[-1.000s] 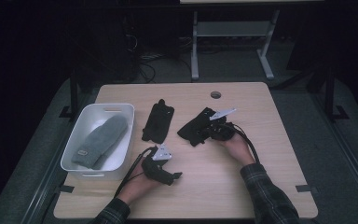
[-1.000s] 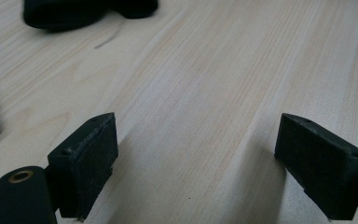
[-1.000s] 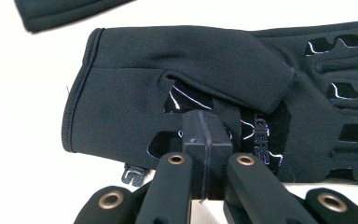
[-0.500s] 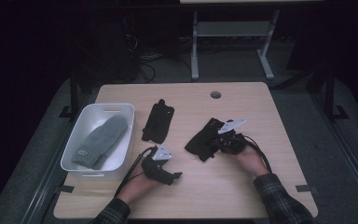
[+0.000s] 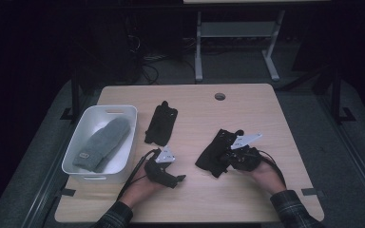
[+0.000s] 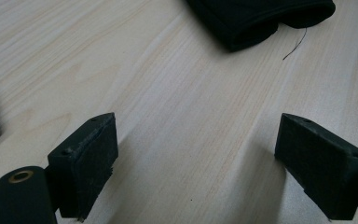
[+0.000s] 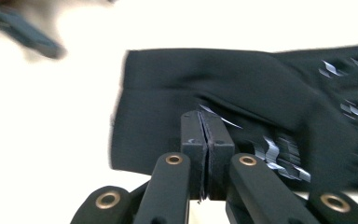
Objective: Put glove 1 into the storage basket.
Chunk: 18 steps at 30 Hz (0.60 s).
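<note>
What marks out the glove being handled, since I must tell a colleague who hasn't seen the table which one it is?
On the wooden table, look right of the white bin holding a grey mitten. Two black gloves lie there. It is the crumpled black glove nearer the person, pinched by the right gripper; the other black glove lies flat beside the bin, untouched.

Matt black cloth glove (image 5: pixel 215 153) on smooth pale wood-grain table (image 5: pixel 266 109)

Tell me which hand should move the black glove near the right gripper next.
Right. The right gripper is shut on the black glove. The left gripper is open over bare table, apart from it.
</note>
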Motion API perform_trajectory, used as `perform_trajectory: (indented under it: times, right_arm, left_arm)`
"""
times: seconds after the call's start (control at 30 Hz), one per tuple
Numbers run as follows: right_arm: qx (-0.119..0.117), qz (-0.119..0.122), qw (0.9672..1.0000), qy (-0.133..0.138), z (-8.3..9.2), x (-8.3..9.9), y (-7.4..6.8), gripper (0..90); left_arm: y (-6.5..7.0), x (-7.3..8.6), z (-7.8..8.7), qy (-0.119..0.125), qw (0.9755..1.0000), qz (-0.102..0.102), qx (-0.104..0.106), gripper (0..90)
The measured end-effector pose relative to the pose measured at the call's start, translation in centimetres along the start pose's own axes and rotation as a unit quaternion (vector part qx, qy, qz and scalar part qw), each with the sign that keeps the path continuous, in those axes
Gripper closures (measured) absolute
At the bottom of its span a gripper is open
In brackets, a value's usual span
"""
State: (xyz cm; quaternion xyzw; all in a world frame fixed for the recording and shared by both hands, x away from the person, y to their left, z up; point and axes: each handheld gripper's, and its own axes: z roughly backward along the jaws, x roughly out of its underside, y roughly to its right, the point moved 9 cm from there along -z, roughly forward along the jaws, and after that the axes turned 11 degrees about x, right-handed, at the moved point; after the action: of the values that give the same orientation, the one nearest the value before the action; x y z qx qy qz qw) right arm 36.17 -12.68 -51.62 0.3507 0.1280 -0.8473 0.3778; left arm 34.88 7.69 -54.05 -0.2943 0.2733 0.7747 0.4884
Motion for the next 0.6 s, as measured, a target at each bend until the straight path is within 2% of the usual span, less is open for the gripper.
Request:
perform_trajectory:
  times: [0.07, 0.17, 0.27, 0.3, 0.47, 0.5, 0.6]
  right_arm:
    - [-0.012, 0.002, 0.9999, 0.006, 0.3, -0.3, -1.3, 88.8]
    - [-0.018, 0.021, 0.9996, 0.003, -0.1, -0.2, -3.0, 88.8]
    - [-0.021, 0.038, 0.9988, -0.024, -1.0, 0.4, -4.1, 88.8]
    - [-0.016, 0.048, 0.9983, -0.030, -1.2, 0.5, -4.1, 89.1]
    - [-0.026, 0.036, 0.9985, -0.032, -0.7, 1.0, -4.1, 89.1]
    - [-0.027, 0.027, 0.9988, -0.030, -0.2, 1.6, -3.9, 89.1]
    - [-0.026, 0.020, 0.9989, -0.033, 0.5, 2.3, -3.7, 89.0]
  left_arm:
    - [-0.1, 0.0, 0.0, 0.001, 1.0000, 0.002, -0.002, 12.2]
    - [0.0, 0.0, 0.0, 0.002, 1.0000, 0.003, -0.002, 12.2]
    - [0.0, 0.0, -0.1, 0.002, 1.0000, 0.003, -0.002, 12.2]
    - [0.0, 0.0, -0.1, 0.002, 1.0000, 0.003, -0.002, 12.2]
    - [0.0, -0.1, -0.1, 0.002, 1.0000, 0.003, -0.002, 12.2]
    - [-0.1, 0.0, 0.0, 0.000, 1.0000, 0.001, -0.002, 12.2]
    - [-0.1, 0.0, 0.0, 0.000, 1.0000, 0.001, -0.002, 12.2]
